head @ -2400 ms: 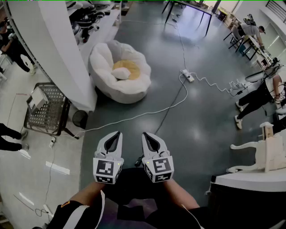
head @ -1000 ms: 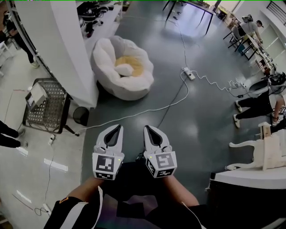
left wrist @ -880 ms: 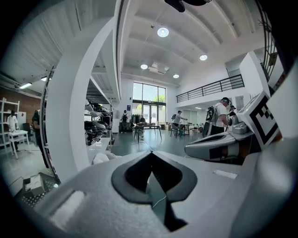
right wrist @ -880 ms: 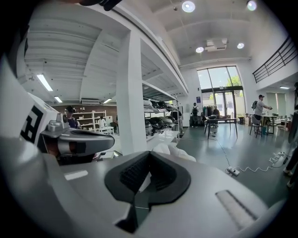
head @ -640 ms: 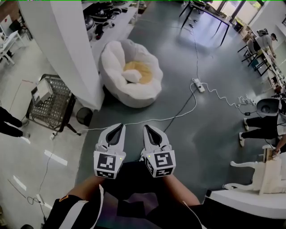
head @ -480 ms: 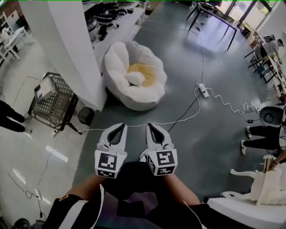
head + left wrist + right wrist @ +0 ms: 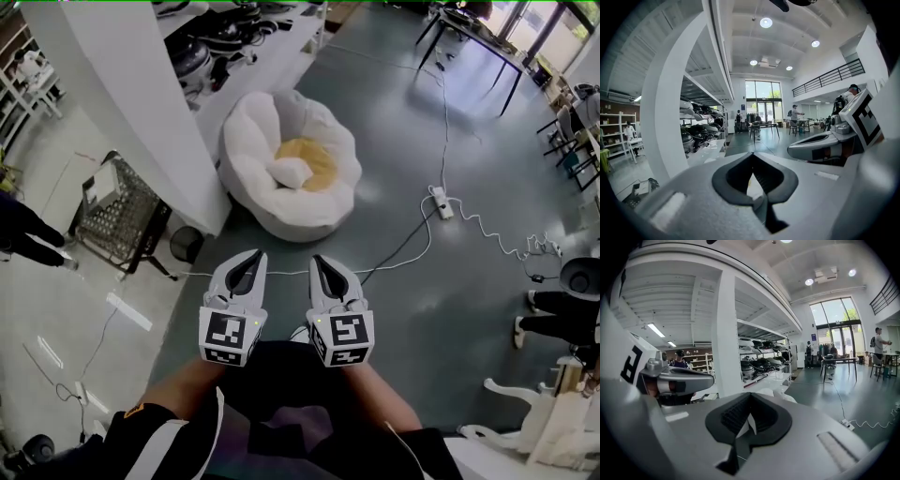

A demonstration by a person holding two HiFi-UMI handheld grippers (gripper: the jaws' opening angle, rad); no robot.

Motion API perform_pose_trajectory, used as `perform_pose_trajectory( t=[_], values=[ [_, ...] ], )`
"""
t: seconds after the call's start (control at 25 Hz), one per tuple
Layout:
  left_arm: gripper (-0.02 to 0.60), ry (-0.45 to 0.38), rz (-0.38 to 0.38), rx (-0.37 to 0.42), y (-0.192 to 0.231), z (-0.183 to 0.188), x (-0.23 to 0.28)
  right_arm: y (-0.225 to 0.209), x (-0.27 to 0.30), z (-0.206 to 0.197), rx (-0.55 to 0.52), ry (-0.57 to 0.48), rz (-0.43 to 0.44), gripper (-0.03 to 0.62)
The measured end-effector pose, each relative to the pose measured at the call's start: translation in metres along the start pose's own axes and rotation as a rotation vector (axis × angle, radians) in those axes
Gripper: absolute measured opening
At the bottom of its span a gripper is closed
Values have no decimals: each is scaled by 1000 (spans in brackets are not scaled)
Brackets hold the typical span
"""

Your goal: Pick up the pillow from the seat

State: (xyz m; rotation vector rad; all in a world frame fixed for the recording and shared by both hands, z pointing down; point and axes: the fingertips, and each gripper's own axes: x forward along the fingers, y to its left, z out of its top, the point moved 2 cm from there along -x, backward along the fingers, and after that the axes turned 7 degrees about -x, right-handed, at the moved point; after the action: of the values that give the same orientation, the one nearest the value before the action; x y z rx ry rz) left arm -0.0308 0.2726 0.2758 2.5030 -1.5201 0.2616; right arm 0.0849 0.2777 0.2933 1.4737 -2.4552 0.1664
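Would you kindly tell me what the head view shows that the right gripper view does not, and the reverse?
Only the head view: the white pillow lying in the round seat, and the wire cart. Only the right gripper view: the ceiling lights and a balcony railing. Both: the white pillar, the power strip on the floor, and the left tongs and right tongs, each shut on nothing.

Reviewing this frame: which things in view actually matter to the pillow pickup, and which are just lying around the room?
Job in hand:
pillow
white cushioned seat it lies in
left gripper and right gripper, both with jaws shut and empty

Lying about:
power strip
wire cart
black bin
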Motion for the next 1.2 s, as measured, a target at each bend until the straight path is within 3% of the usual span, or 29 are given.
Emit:
perform_pose_trajectory(
  t=[0.48, 1.2],
  values=[
    [5, 10, 52, -11, 3, 2, 45, -40, 29, -19, 15, 44, 27, 2],
    [5, 79, -86, -39, 72, -2, 172, -84, 148, -18, 43, 161, -44, 2]
  ],
)
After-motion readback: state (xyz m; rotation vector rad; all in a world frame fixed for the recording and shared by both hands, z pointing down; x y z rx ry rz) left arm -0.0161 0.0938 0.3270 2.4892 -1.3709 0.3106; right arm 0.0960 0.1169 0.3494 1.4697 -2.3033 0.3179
